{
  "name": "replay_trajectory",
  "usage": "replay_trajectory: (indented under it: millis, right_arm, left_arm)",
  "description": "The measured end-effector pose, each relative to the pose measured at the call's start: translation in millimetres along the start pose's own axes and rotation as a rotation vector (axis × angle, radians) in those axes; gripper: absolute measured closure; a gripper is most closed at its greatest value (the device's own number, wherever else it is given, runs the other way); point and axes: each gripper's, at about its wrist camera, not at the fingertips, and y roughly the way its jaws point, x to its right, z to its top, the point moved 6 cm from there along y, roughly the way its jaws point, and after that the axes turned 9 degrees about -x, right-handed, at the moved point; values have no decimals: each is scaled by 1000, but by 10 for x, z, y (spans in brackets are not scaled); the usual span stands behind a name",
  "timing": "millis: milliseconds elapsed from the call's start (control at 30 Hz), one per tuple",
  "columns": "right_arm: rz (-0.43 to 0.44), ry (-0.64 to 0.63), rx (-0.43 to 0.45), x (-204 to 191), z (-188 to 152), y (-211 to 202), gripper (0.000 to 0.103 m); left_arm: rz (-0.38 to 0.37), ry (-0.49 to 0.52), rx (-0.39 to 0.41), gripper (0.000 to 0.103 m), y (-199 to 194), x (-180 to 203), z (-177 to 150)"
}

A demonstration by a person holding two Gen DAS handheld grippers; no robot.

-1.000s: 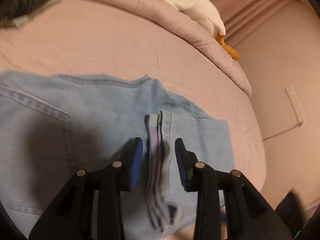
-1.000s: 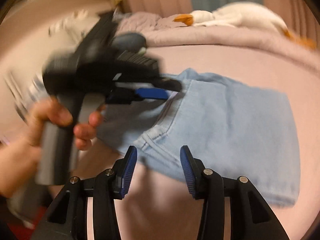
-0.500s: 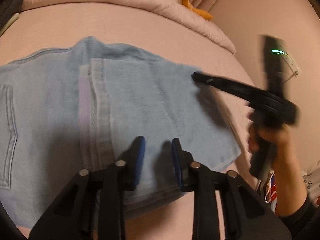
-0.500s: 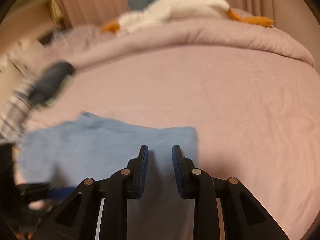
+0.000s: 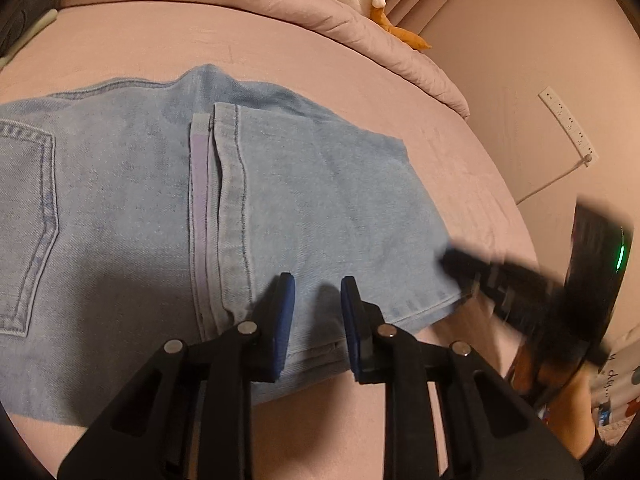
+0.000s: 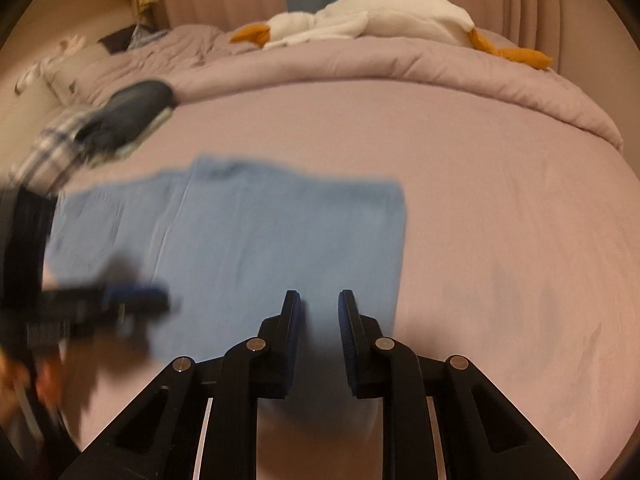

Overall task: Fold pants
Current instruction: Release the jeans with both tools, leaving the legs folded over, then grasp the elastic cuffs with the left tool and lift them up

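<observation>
Light blue jeans (image 5: pixel 160 208) lie folded flat on the pink bed sheet (image 5: pixel 280 52), leg hems folded over the seat near the back pocket. My left gripper (image 5: pixel 316 312) is open and empty, just above the near edge of the folded legs. My right gripper (image 6: pixel 319 328) is open and empty, over the near right corner of the jeans (image 6: pixel 260 240). The right gripper shows blurred at the right of the left wrist view (image 5: pixel 520 288). The left gripper shows blurred at the left of the right wrist view (image 6: pixel 100 304).
A rolled pink duvet (image 6: pixel 400 68) with a white goose plush (image 6: pixel 380 20) lies at the far side of the bed. Dark and plaid clothes (image 6: pixel 120 116) are piled at the far left. A wall with a power strip (image 5: pixel 568 124) stands right of the bed.
Both grippers have pulled back from the jeans toward the near edge. The right gripper swung to the right side of the jeans. The jeans lie still.
</observation>
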Motion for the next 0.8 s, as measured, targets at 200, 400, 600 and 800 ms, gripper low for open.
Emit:
replay_trajectory:
  millis: [200, 400, 600, 800]
  right_arm:
    - [-46, 72, 33, -19, -264, 114, 82]
    - [-7, 89, 59, -183, -366, -134, 65]
    - [78, 98, 81, -320, -454, -191, 65]
    - [159, 113, 85, -500, -392, -193, 65]
  left_arm:
    - [76, 18, 10, 80, -23, 28, -21]
    - [83, 16, 85, 47, -472, -70, -332]
    - [118, -181, 175, 37, -968, -734, -821]
    - [-62, -521, 285, 38, -1245, -1402, -1012]
